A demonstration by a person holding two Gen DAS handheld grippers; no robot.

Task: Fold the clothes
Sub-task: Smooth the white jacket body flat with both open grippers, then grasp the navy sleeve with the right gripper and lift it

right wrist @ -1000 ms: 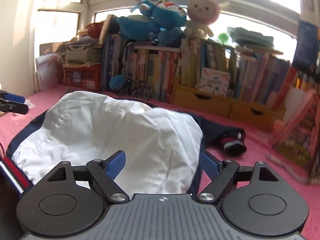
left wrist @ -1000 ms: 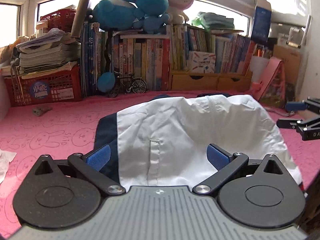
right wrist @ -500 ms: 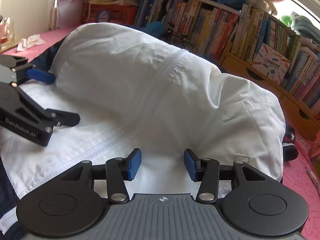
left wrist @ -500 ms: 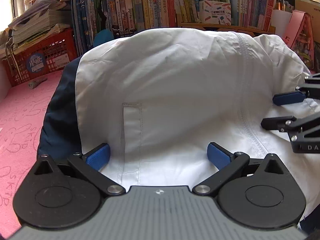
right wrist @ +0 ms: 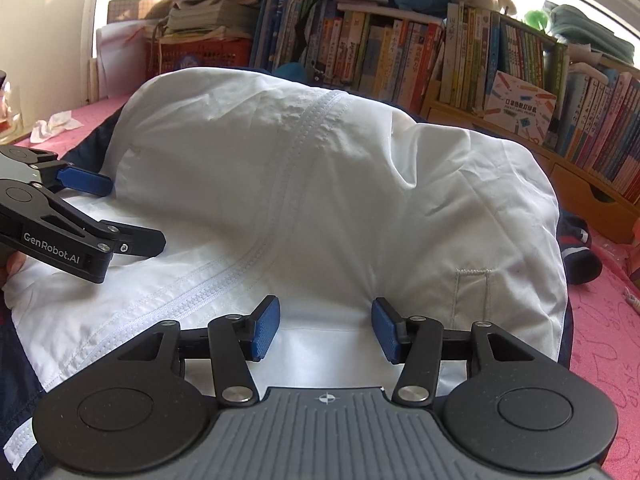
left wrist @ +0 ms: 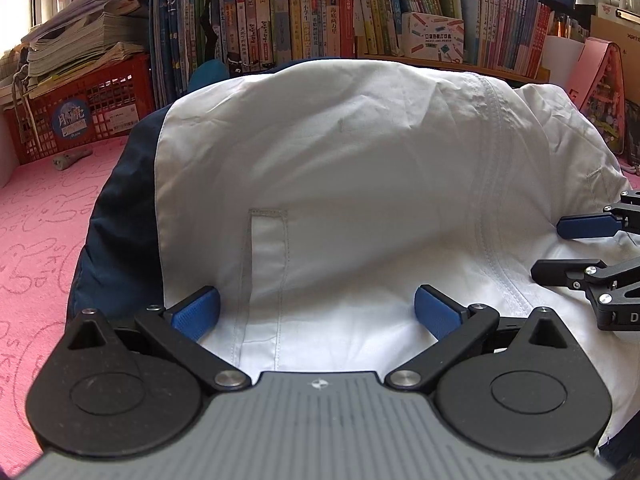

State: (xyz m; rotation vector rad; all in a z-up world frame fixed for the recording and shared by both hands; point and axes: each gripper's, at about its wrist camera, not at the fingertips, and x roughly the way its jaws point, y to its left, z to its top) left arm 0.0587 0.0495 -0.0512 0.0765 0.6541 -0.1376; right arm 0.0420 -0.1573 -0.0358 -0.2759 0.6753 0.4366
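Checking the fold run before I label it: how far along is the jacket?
Done: nothing folded; the white and navy jacket lies puffed up and creased on the pink mat, zipper closed. In hand: both grippers are down at its near hem; the left gripper is open, the right gripper has its jaws opening, fabric between both but not pinched. Left: grip, flatten, every fold.

Lay puffed up in a big soft hump on the pink cover: a white jacket [left wrist: 352, 184] with dark blue sides. Had a closed white zipper [right wrist: 296, 160] running down the front, wrinkled near the top. Showed a sewn pocket slit on each side. Ended in a dark striped cuff [right wrist: 580, 252] at one side.
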